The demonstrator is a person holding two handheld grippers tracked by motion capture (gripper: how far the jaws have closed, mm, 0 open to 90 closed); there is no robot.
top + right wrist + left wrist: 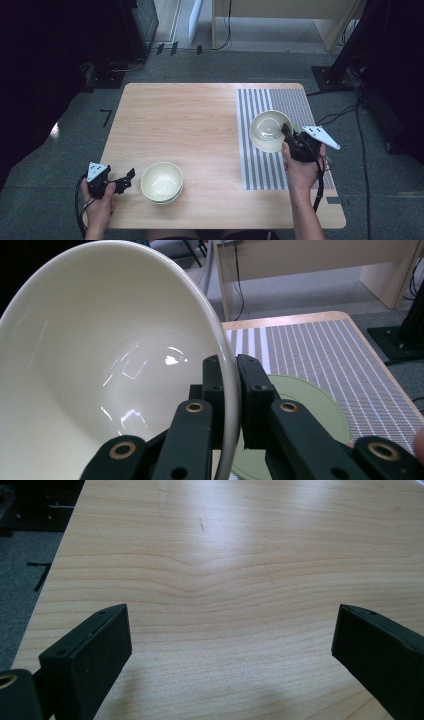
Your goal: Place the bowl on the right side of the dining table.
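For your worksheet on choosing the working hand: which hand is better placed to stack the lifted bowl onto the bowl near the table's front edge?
Probably the right. The right gripper already clamps the lifted bowl's rim, while the left gripper stands open beside the front bowl.

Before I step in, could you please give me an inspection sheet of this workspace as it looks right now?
Surface: light wooden table; striped placemat on its right part.
Job's things: cream bowl lifted and tilted over the mat; second cream bowl standing near the front edge; pale green plate on the mat beneath the lifted bowl.
Clutter: nothing seen.
Grippers: right gripper pinches the lifted bowl's rim, one jaw inside, one outside; left gripper open, nothing between its jaws, left of the second bowl.
Cables: a black cable trails from the right gripper; more cables lie on the floor at right.
Surroundings: grey floor; wooden furniture behind the table.
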